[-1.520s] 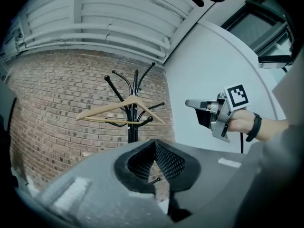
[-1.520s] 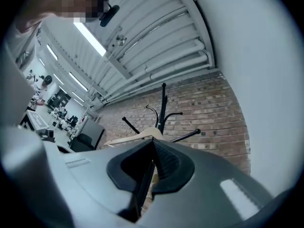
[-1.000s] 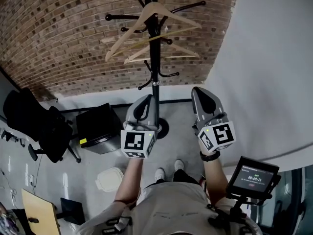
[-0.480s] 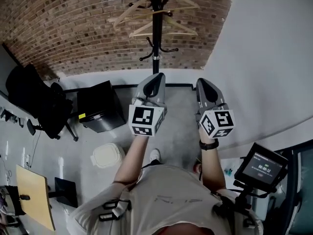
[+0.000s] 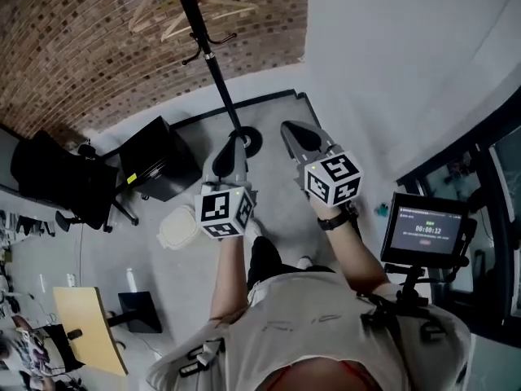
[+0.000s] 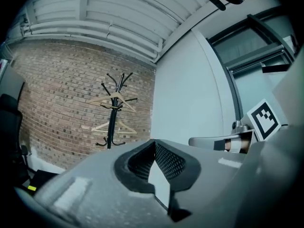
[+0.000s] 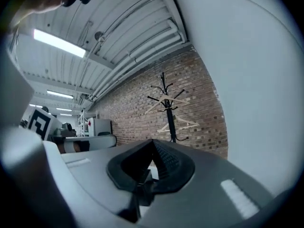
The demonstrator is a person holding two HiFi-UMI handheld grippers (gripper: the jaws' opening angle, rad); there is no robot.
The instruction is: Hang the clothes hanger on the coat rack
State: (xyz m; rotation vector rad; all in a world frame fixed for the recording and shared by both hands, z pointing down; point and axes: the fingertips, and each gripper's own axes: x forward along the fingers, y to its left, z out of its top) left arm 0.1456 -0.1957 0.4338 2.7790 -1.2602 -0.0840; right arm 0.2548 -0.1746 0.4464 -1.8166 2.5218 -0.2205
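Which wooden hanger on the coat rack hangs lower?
The hanger just above the bottom hooks of the coat rack; the other hanger hangs near its top.

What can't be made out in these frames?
- Head view: the top of the coat rack and the upper parts of the wooden hangers are cut off by the upper edge.
- Head view: the rack's base is partly hidden behind the left gripper.
- Both gripper views: the hangers are too small to tell which hook each one hangs on.
- Head view: the text on the monitor is too small to read.
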